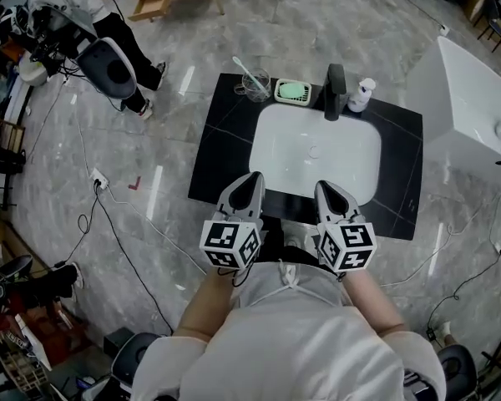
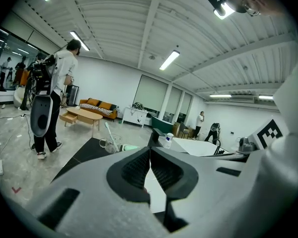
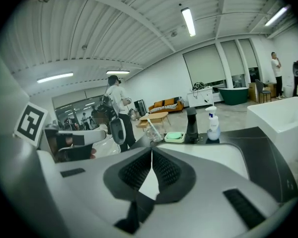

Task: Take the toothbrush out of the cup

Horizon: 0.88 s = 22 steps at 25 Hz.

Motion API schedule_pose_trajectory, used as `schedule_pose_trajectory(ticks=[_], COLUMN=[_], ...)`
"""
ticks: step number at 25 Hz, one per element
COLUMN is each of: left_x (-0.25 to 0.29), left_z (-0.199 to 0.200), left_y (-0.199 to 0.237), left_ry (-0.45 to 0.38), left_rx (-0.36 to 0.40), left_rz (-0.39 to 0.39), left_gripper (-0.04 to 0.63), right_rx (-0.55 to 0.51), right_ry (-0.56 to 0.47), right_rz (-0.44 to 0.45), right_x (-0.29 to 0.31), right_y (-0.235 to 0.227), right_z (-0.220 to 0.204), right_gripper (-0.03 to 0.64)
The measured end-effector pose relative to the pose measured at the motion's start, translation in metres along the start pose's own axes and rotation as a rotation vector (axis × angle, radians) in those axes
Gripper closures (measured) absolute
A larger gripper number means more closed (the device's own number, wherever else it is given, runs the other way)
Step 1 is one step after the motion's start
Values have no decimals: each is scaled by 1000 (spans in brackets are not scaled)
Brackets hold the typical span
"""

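A clear glass cup stands at the back left of the black countertop, and a pale toothbrush leans out of it to the left. The left gripper view shows the cup and toothbrush far ahead; the right gripper view shows the cup too. My left gripper and right gripper hover side by side over the sink's near edge, well short of the cup. Both are shut with nothing between the jaws, as seen on the left gripper and the right gripper.
A white sink is set in the countertop, with a black faucet behind it. A green soap dish sits right of the cup and a white pump bottle beyond the faucet. A white tub stands at right. A person stands far left.
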<state>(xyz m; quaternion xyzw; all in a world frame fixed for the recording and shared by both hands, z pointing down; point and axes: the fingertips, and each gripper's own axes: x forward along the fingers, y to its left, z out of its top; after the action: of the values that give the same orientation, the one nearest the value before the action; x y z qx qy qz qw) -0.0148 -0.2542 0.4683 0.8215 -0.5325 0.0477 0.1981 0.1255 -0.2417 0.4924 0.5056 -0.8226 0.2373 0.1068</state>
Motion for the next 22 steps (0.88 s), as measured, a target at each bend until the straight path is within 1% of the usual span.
schedule_pose_trajectory(ticks=[5, 9, 13, 16, 20, 22], left_x=[41, 76, 107, 129, 161, 178], left_z=[13, 35, 54, 59, 59, 56], left_y=[25, 55, 86, 114, 147, 161], left_ry=[17, 19, 17, 34, 73, 101], left_rx=[10, 18, -6, -18, -13, -48], left_rz=[-41, -62, -90, -92, -80, -86], left_gripper=[575, 575, 575, 575, 575, 575], right_rx=[14, 17, 29, 30, 32, 32], right_ry=[-6, 4, 20, 28, 50, 66], right_rz=[-34, -54, -58, -58, -66, -68], right_x=[39, 79, 120, 150, 183, 197], right_y=[-7, -8, -5, -1, -1, -2], right_z=[18, 35, 49, 57, 63, 67], right_gripper=[589, 589, 589, 589, 589, 589])
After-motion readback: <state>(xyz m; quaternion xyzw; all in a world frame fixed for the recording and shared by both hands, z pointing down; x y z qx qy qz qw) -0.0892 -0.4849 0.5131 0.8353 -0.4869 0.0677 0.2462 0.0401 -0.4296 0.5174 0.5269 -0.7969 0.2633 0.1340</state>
